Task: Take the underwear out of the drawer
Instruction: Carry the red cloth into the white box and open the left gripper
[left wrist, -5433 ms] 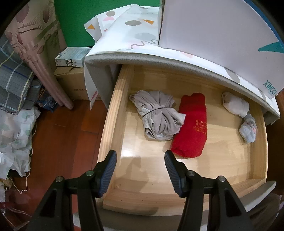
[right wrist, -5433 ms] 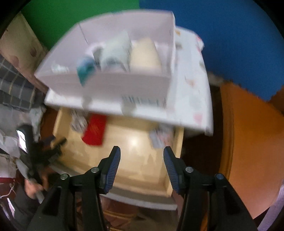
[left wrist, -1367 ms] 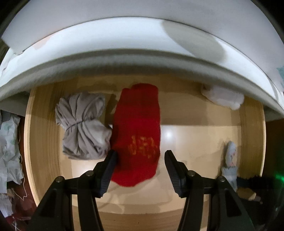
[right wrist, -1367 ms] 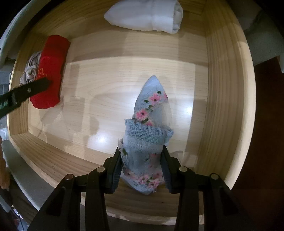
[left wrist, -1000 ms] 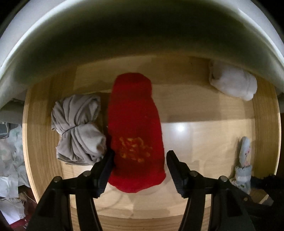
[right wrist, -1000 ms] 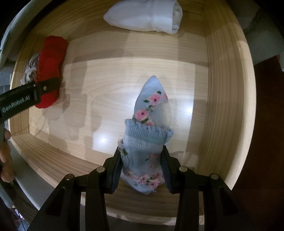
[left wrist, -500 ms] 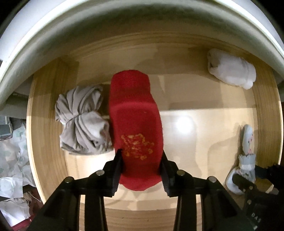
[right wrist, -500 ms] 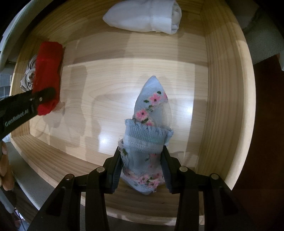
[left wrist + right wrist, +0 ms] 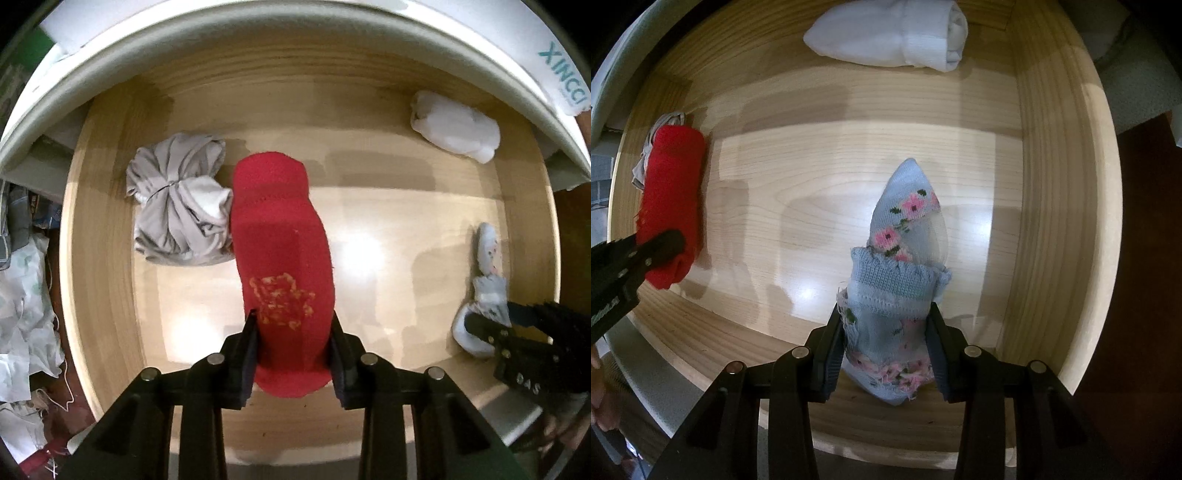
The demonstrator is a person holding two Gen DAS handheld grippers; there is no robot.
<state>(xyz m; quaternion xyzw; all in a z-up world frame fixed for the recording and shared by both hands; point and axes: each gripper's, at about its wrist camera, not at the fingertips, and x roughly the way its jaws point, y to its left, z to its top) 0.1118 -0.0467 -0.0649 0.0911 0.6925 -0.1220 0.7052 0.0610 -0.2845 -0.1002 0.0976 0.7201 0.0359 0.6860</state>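
Left wrist view: the left gripper [image 9: 293, 354] points down into the open wooden drawer [image 9: 99, 258]. Its fingers [image 9: 248, 354] are closing on the near end of the red rolled garment [image 9: 280, 251], both pads already pressing its sides. The red roll stretches from the fingers toward the drawer's back. Touching the red roll's left side lies the grey bundled garment [image 9: 181, 218]. Toward the drawer's back right corner, well apart from the red roll, lies a white rolled garment [image 9: 456, 125]. Near the drawer's right wall the right gripper [image 9: 491, 325] holds a pale blue flowered garment [image 9: 487, 258].

Right wrist view: the right gripper [image 9: 886, 354] points down into the drawer [image 9: 1063, 206] near its front right corner. Its fingers [image 9: 829, 358] are clamped on the lower end of the pale blue flowered garment [image 9: 905, 266], whose pointed tip reaches toward the drawer's middle. The white rolled garment [image 9: 890, 33] lies at the drawer's back wall. At the drawer's left side the left gripper [image 9: 657, 247] pinches the red rolled garment [image 9: 674, 184], with the grey bundled garment [image 9: 665, 122] showing behind it.
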